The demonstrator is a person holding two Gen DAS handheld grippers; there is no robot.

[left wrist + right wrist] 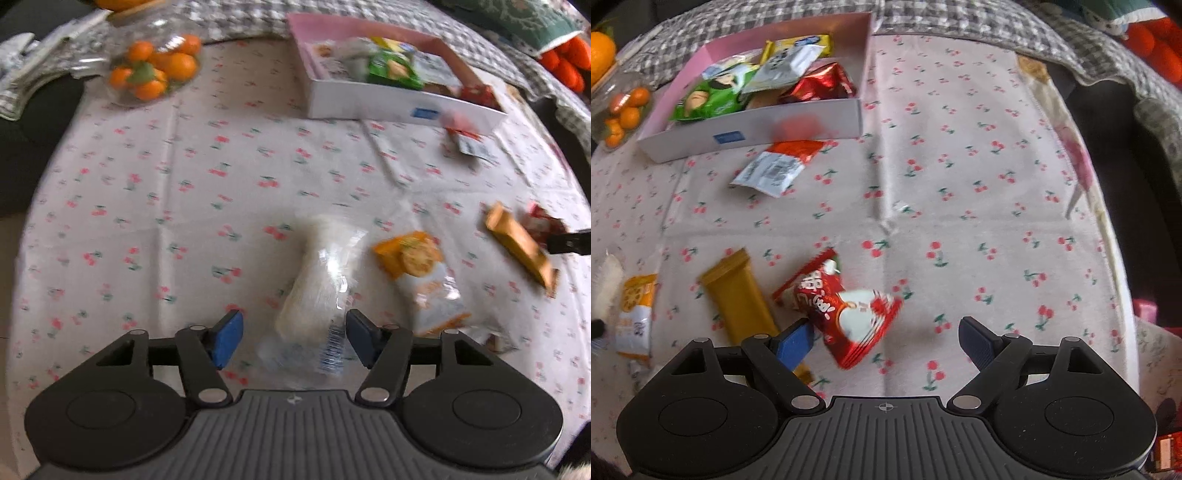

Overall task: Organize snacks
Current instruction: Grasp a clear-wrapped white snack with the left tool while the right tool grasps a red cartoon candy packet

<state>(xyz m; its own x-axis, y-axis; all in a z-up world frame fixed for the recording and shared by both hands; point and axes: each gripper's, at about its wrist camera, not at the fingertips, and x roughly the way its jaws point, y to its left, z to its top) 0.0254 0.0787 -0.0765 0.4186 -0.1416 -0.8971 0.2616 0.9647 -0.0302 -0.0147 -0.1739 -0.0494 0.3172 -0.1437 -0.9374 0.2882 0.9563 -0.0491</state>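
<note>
Snack packet [317, 291] between half-open hand-held gripper [293, 339]

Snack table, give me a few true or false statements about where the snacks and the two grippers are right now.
1. The clear packet of white snack lies between the left gripper's fingers. True.
2. The box is empty. False: it holds several packets, among them a green packet.
3. The right gripper stands open over a red and white packet. True.
4. The gold bar is inside the box. False: it lies on the cherry-print cloth, beside the red and white packet.
5. The oranges sit in the box. False: they are in a clear container apart from it.
</note>
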